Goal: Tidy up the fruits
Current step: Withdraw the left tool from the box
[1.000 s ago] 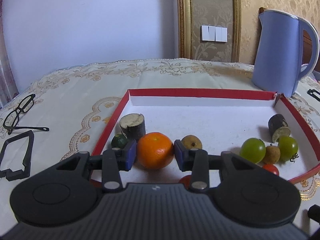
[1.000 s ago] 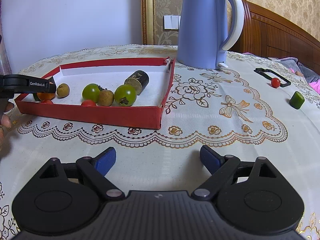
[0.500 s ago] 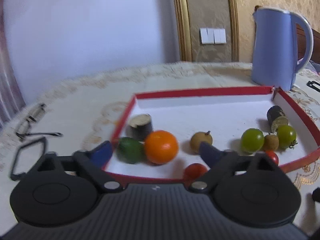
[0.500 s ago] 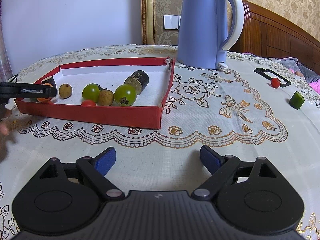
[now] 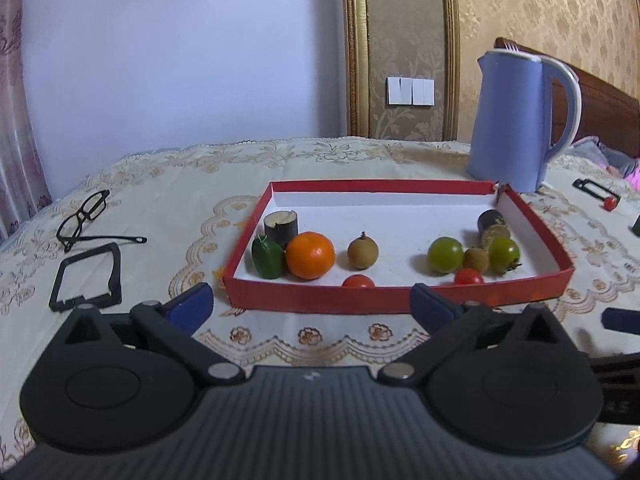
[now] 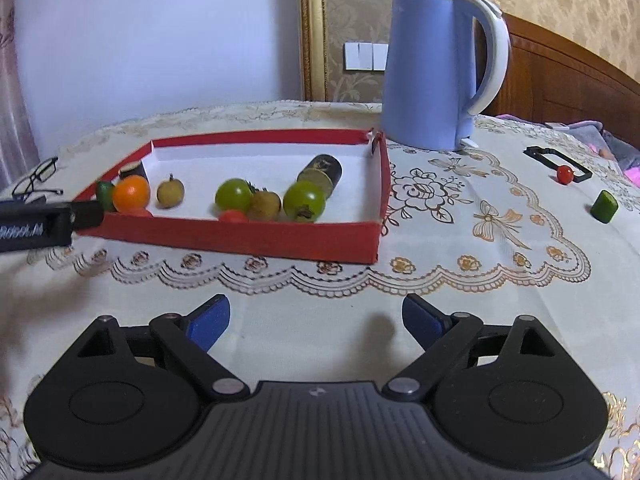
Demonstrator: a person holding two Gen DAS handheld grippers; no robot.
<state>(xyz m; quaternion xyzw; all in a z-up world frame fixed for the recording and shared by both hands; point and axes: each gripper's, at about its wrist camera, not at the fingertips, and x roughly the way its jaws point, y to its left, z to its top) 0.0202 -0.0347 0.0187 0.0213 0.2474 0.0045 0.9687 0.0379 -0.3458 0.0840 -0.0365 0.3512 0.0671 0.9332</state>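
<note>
A red tray [image 5: 400, 300] with a white floor holds an orange [image 5: 310, 255], a green cucumber piece [image 5: 267, 258], a dark cane stub [image 5: 281, 224], a brown longan [image 5: 362, 254], two green tomatoes [image 5: 445, 255] and small red tomatoes [image 5: 358, 281]. My left gripper [image 5: 308, 304] hangs just before the tray's near wall, jaws opening, nothing between them. My right gripper [image 6: 316, 314] stands open and empty over bare cloth, nearer than the tray [image 6: 240, 236]. A red cherry tomato [image 6: 564, 174] and a green piece [image 6: 604, 207] lie on the cloth at far right.
A blue kettle [image 6: 436, 68] stands behind the tray's right corner. Glasses [image 5: 82, 216] and a black frame [image 5: 86, 276] lie left of the tray. Another black frame [image 6: 554, 160] lies beside the loose cherry tomato. The left gripper's body [image 6: 40, 226] juts in at the tray's left end.
The left gripper let go of the orange, spread wide and drew back out of the tray. The orange stays beside the cucumber piece. The right gripper barely shifted.
</note>
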